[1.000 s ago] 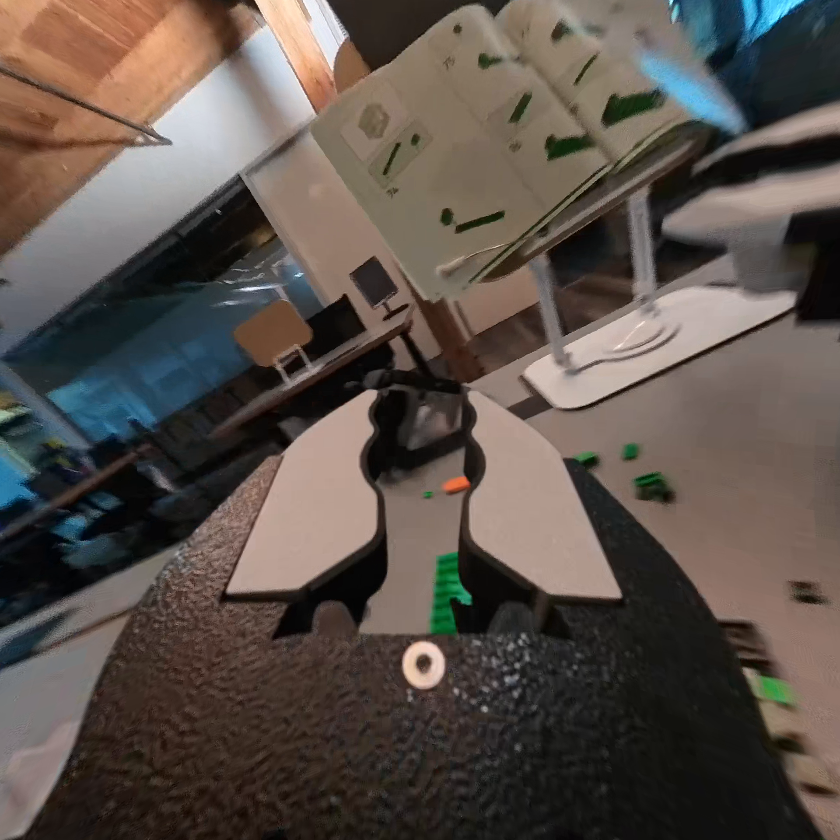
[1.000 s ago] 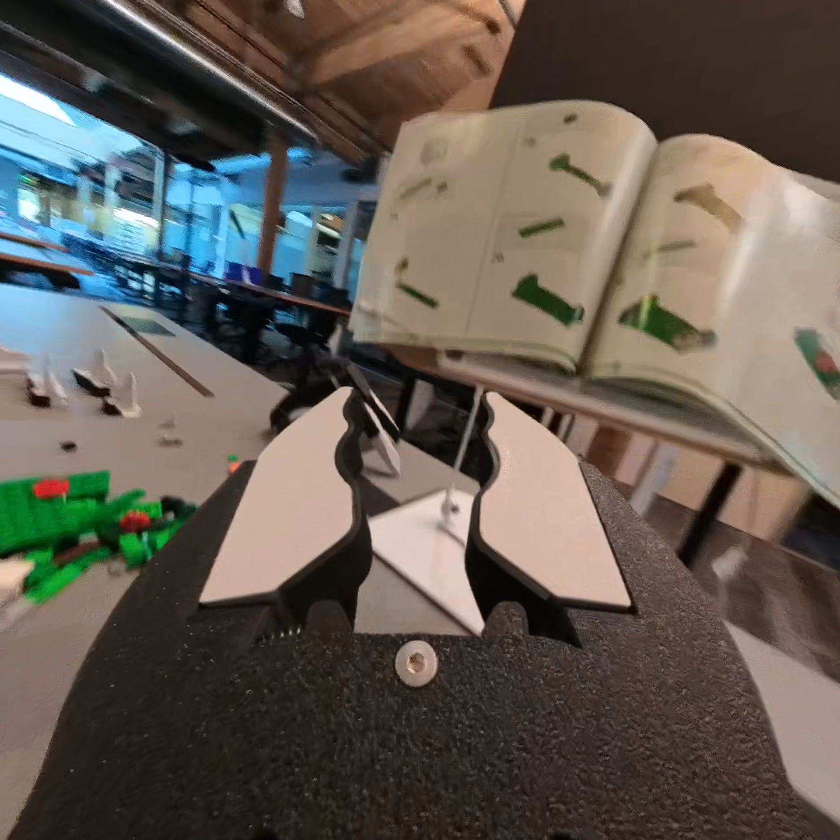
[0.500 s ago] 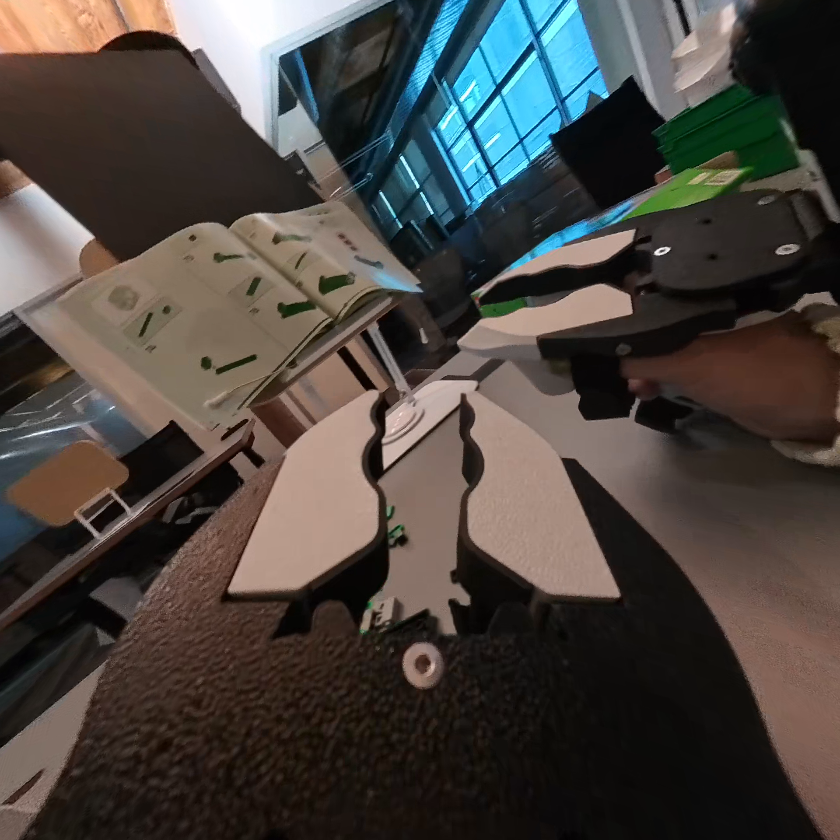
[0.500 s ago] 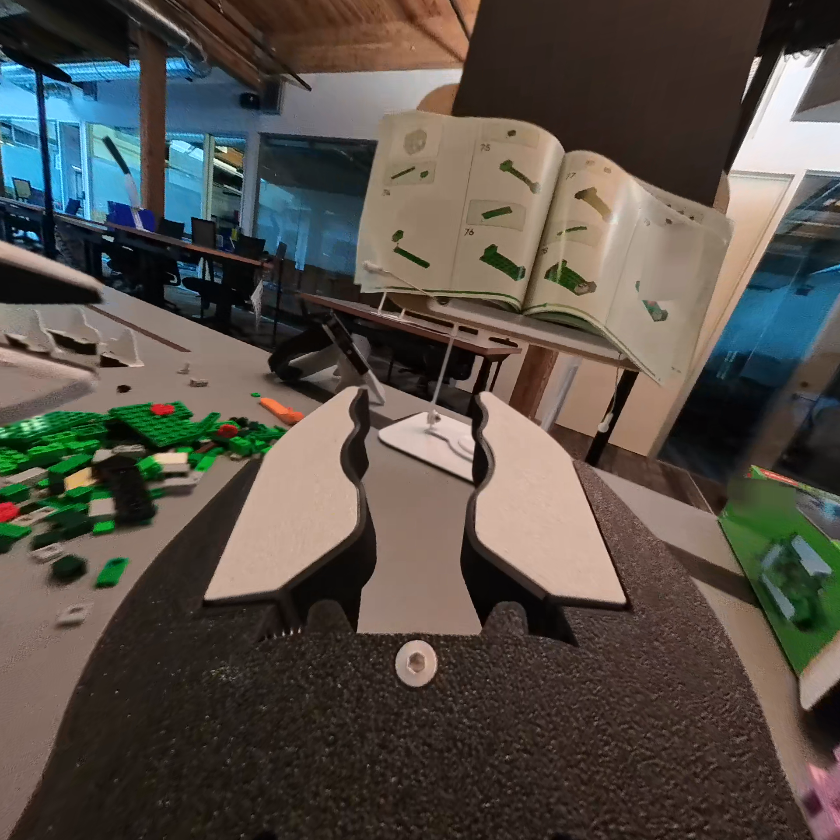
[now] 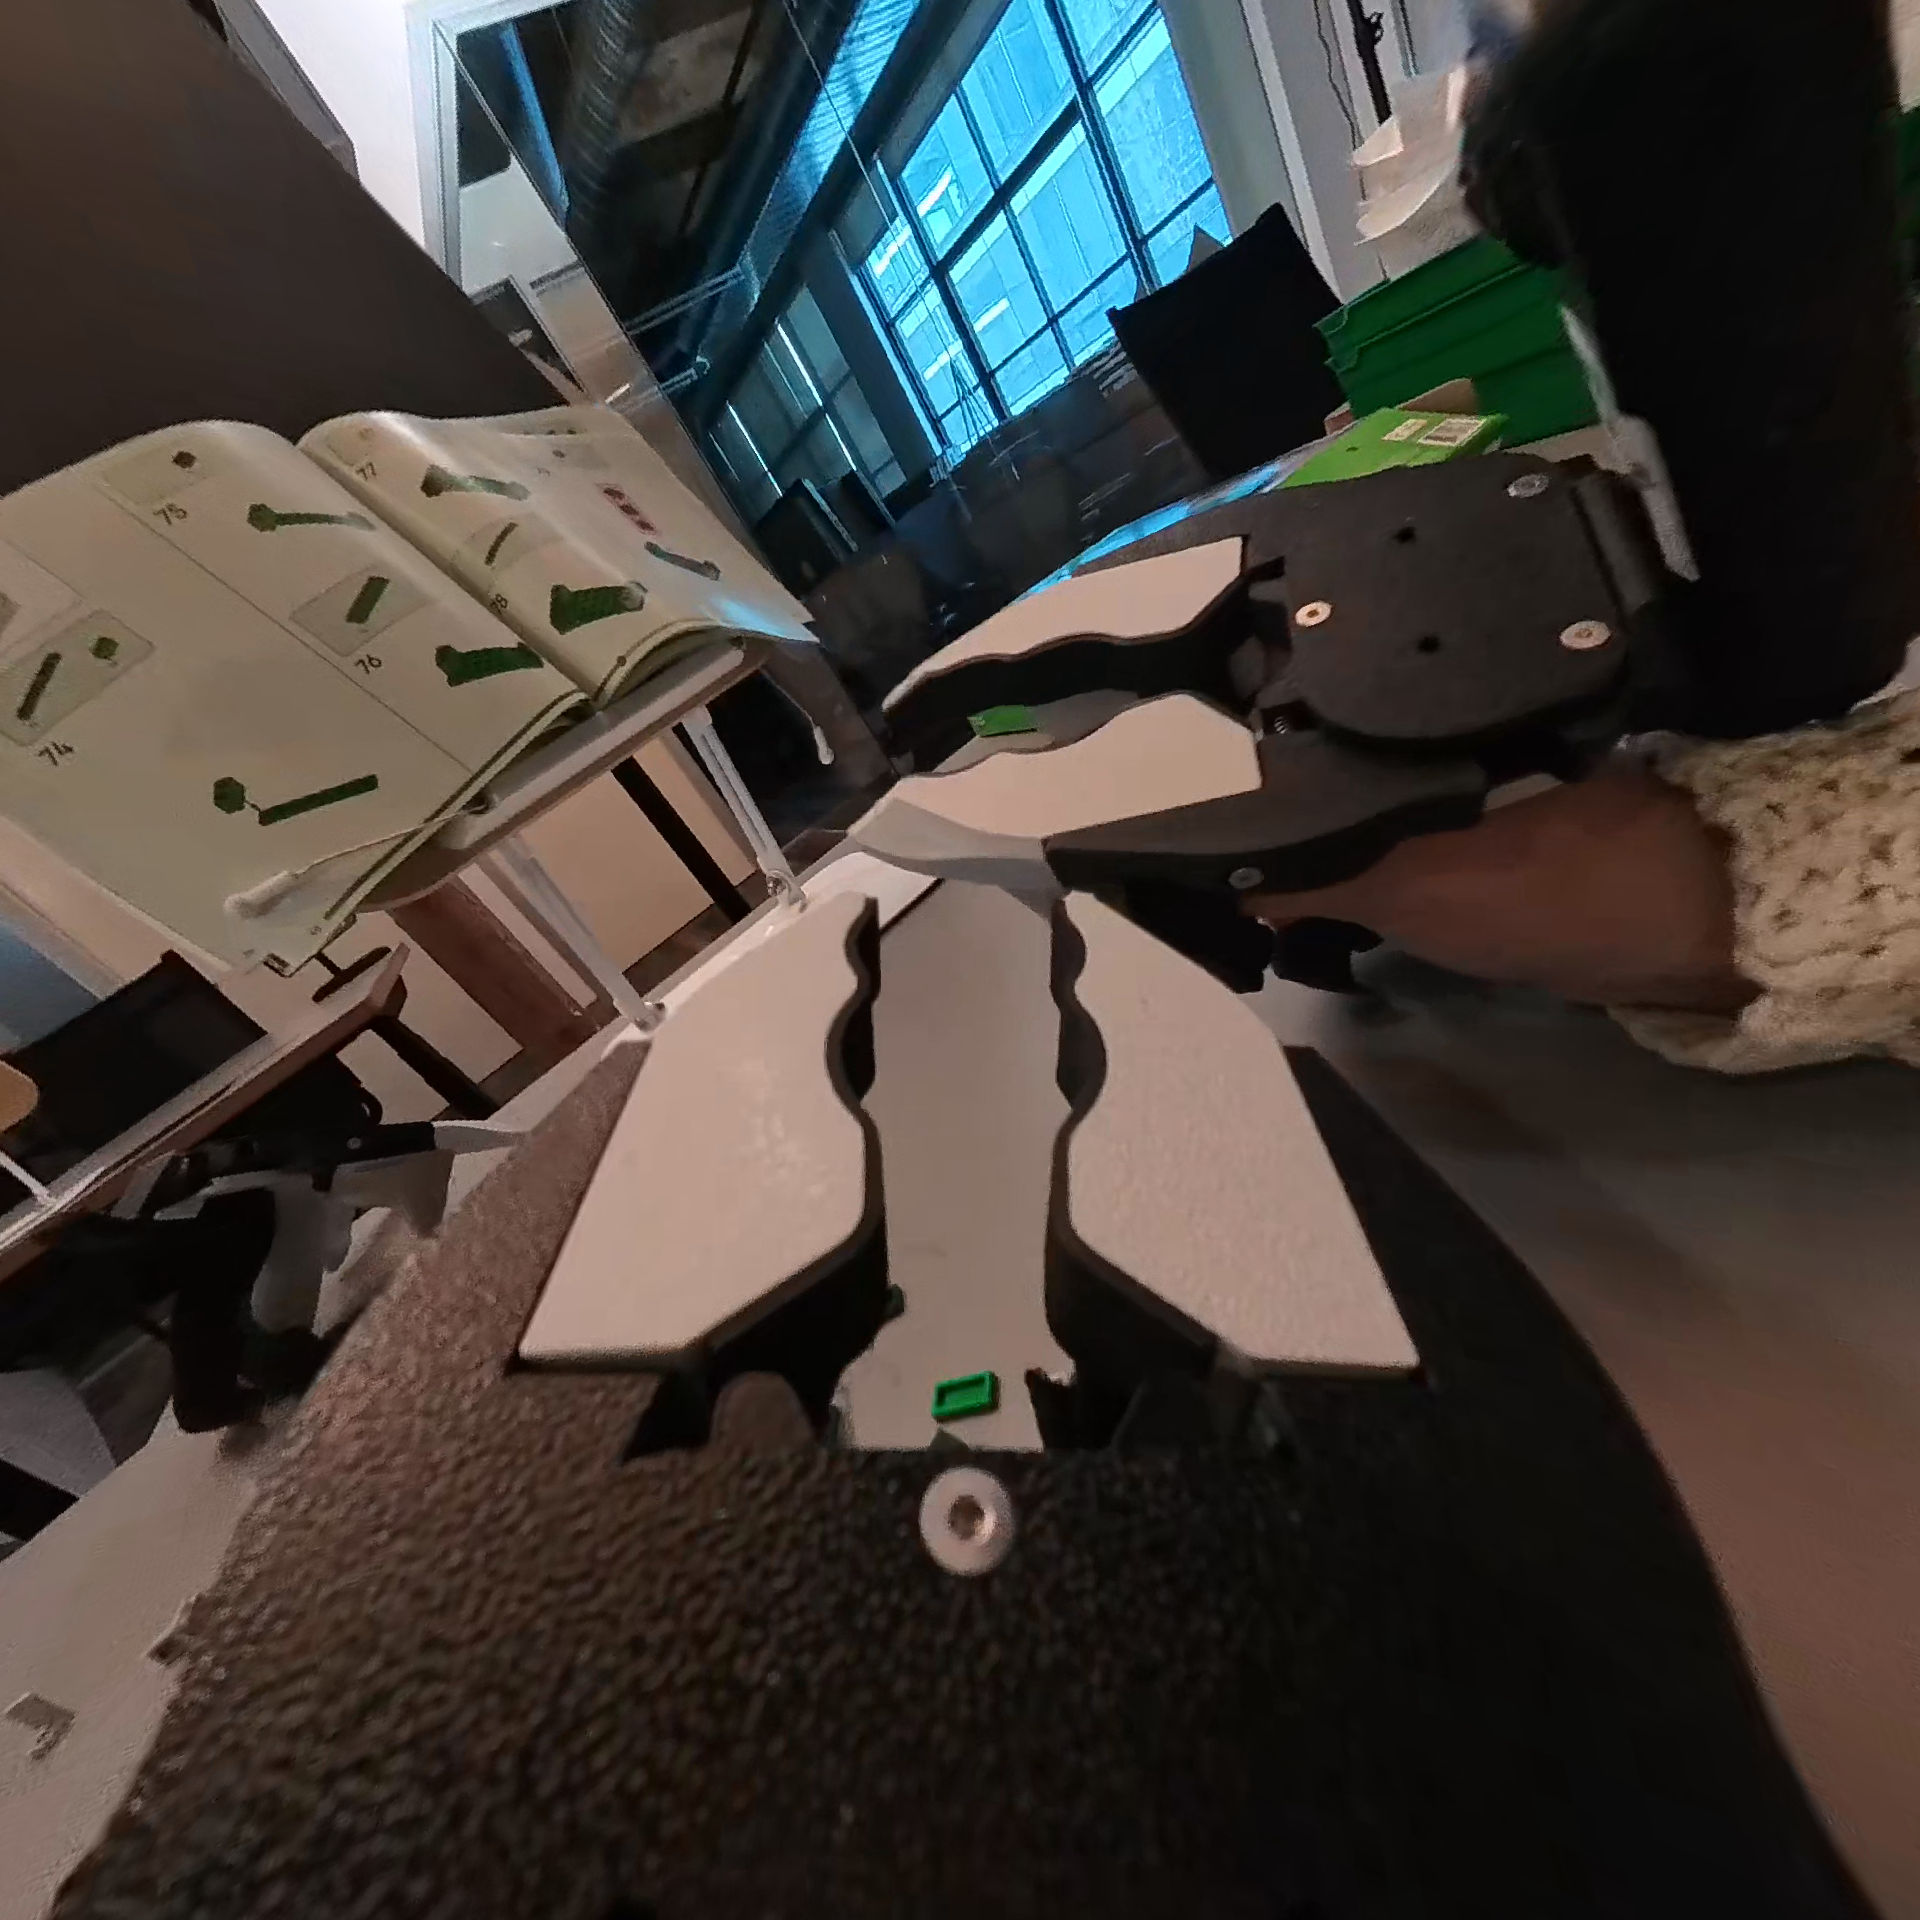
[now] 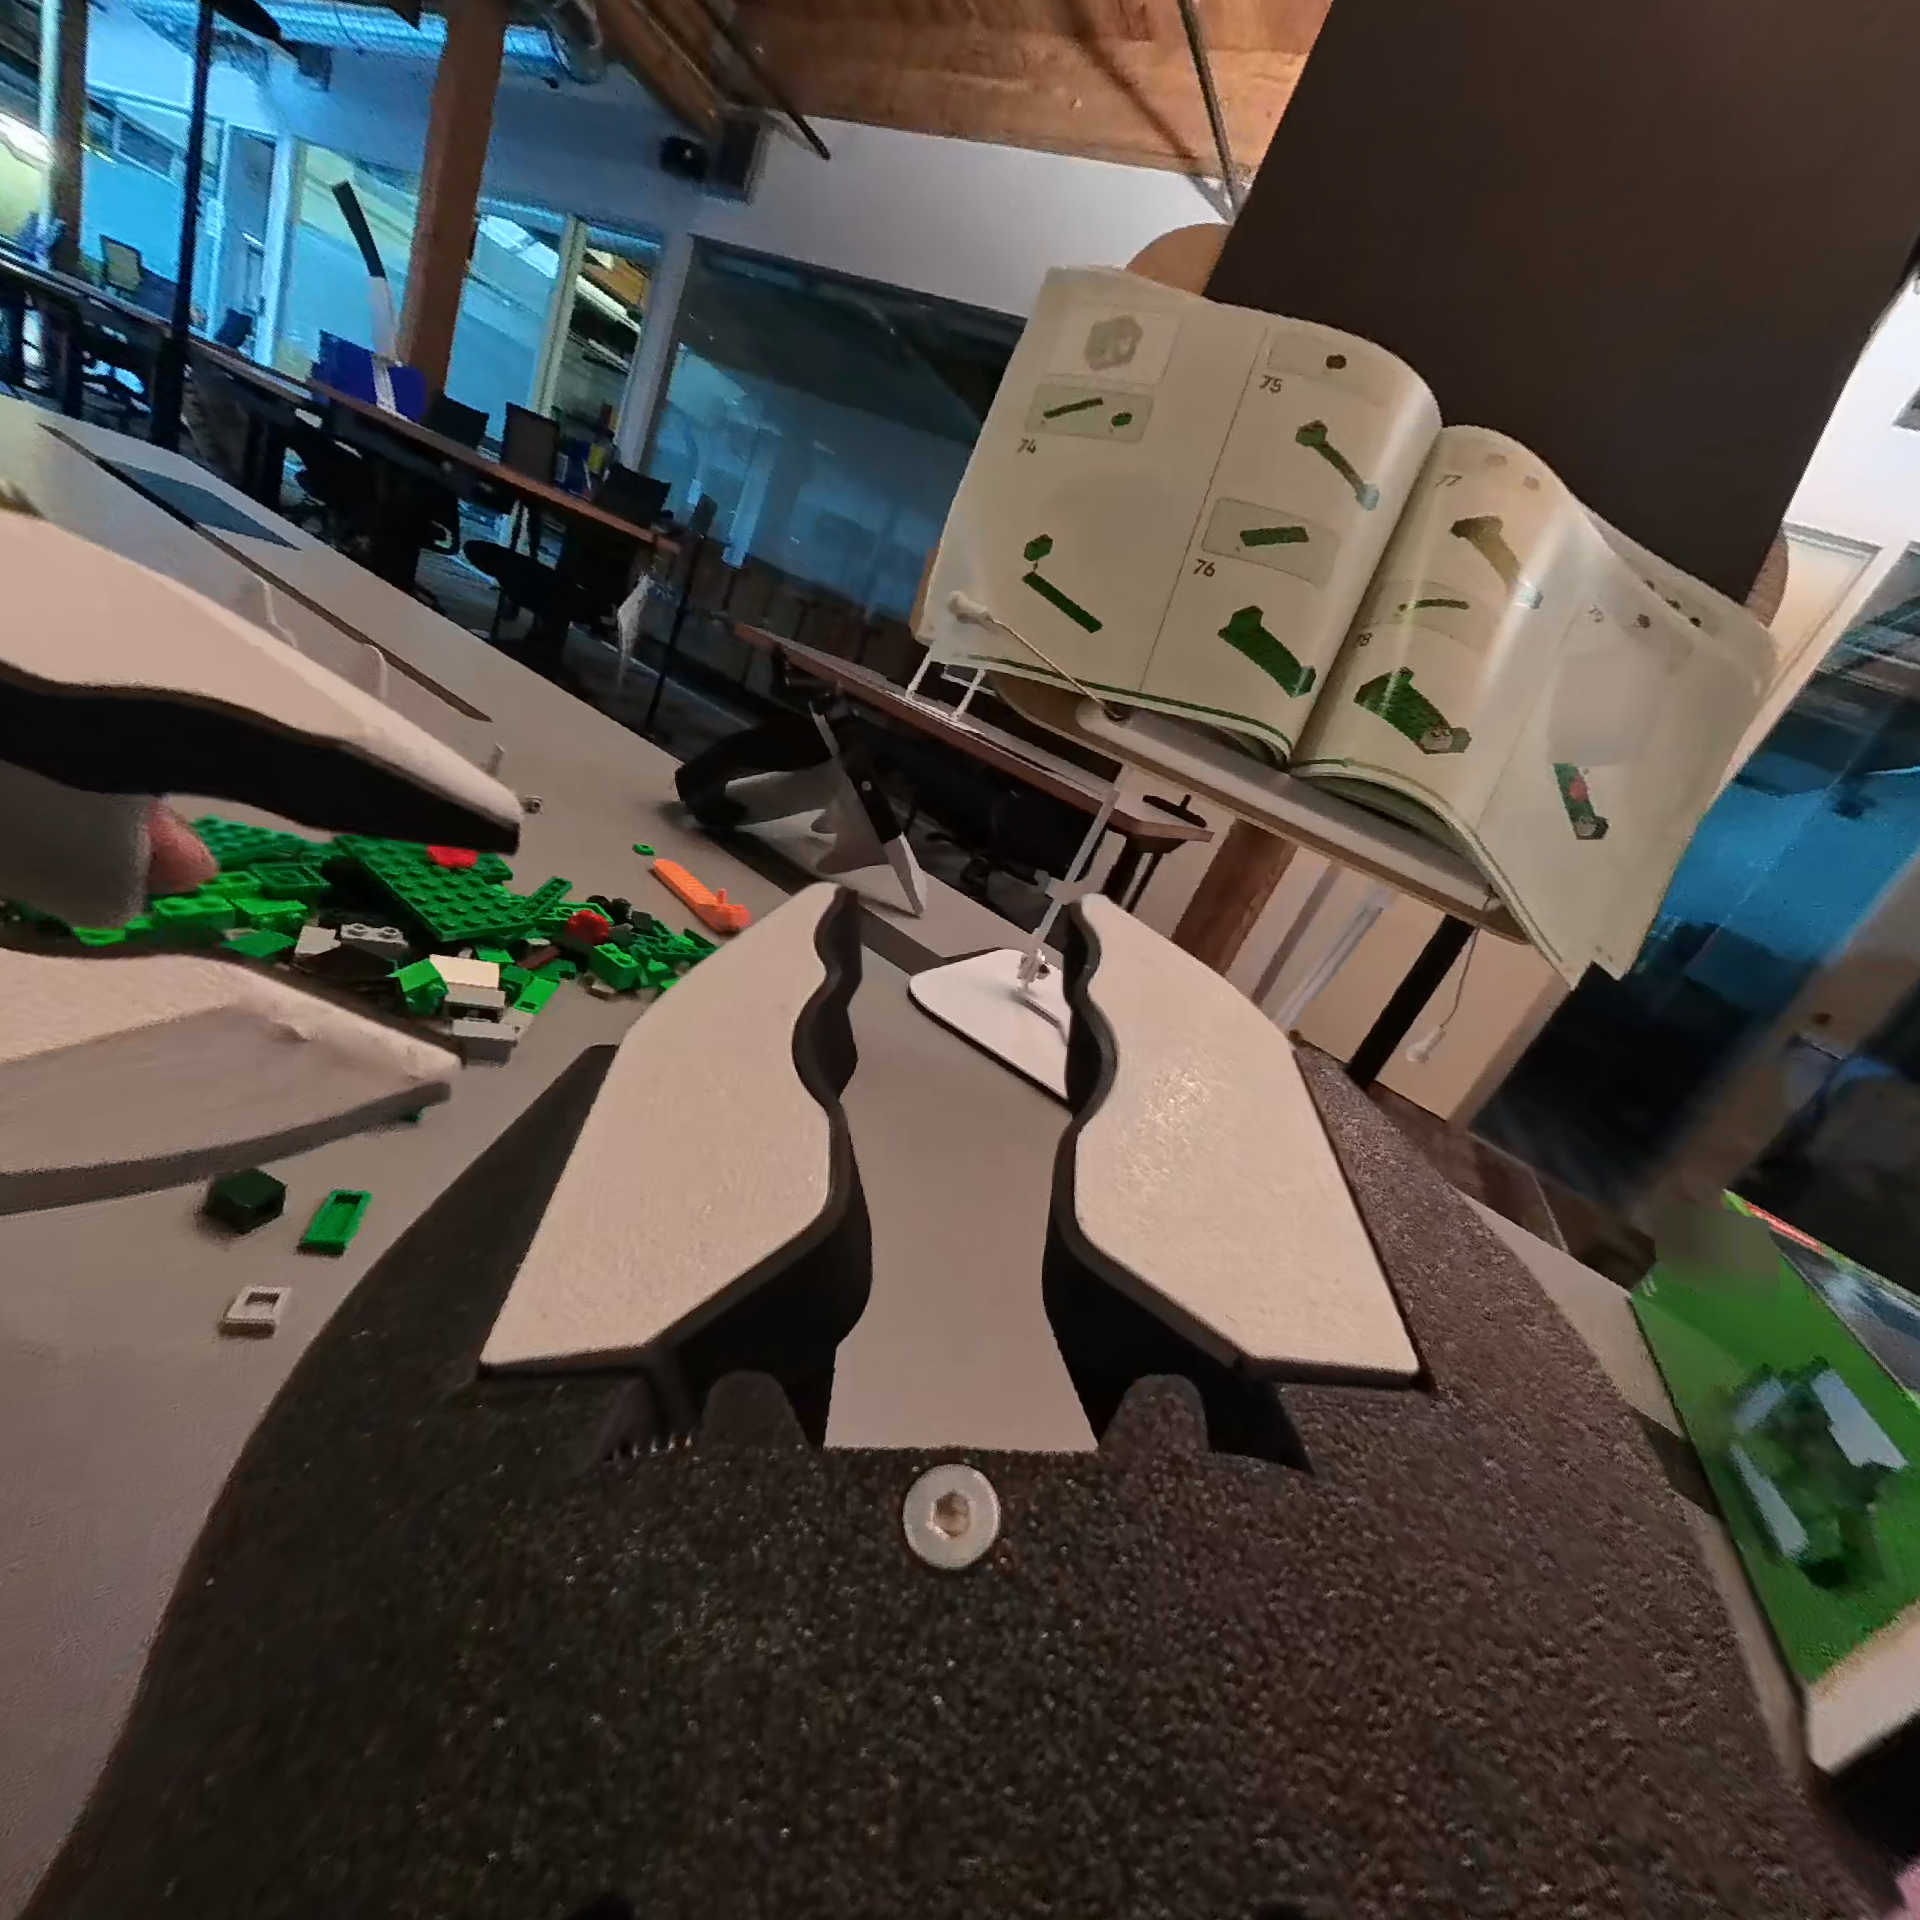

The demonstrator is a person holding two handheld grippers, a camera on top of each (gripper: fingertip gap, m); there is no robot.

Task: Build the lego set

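Grey tabletop (image 6: 94, 1455) is spread under everything, with an open-plan office behind glass beyond it. Both sets of jaws are parted, a clear strip of table showing between them, and nothing is gripped. The left gripper (image 5: 961, 935) is held low, and a small green tile (image 5: 965, 1393) is seen on the table down near the root of its fingers. Just ahead and to the right of it, the right gripper (image 5: 894, 769) is seen hovering, carried by a hand (image 5: 1475, 904) in a knitted cuff.

From the right gripper's (image 6: 956, 935) own camera, the instruction booklet (image 6: 1226, 540) is taken as landmark: it lies open on a white stand (image 6: 987, 1003), up and right of the fingers. Well left of and below the booklet, the loose brick pile (image 6: 436, 925) is spread, mostly green, with an orange piece (image 6: 701, 896) at its nearer-to-booklet edge. Closer to the camera than the pile, a dark green stud piece (image 6: 245, 1198), another green tile (image 6: 335, 1220) and a pale tile (image 6: 256, 1308) are scattered singly.

These parts are judged light, rigid and glossy, so slipping or flicking away under a pinch is likely. Flat tiles would best be taken across their short edges, squarely, with the table used as backstop.
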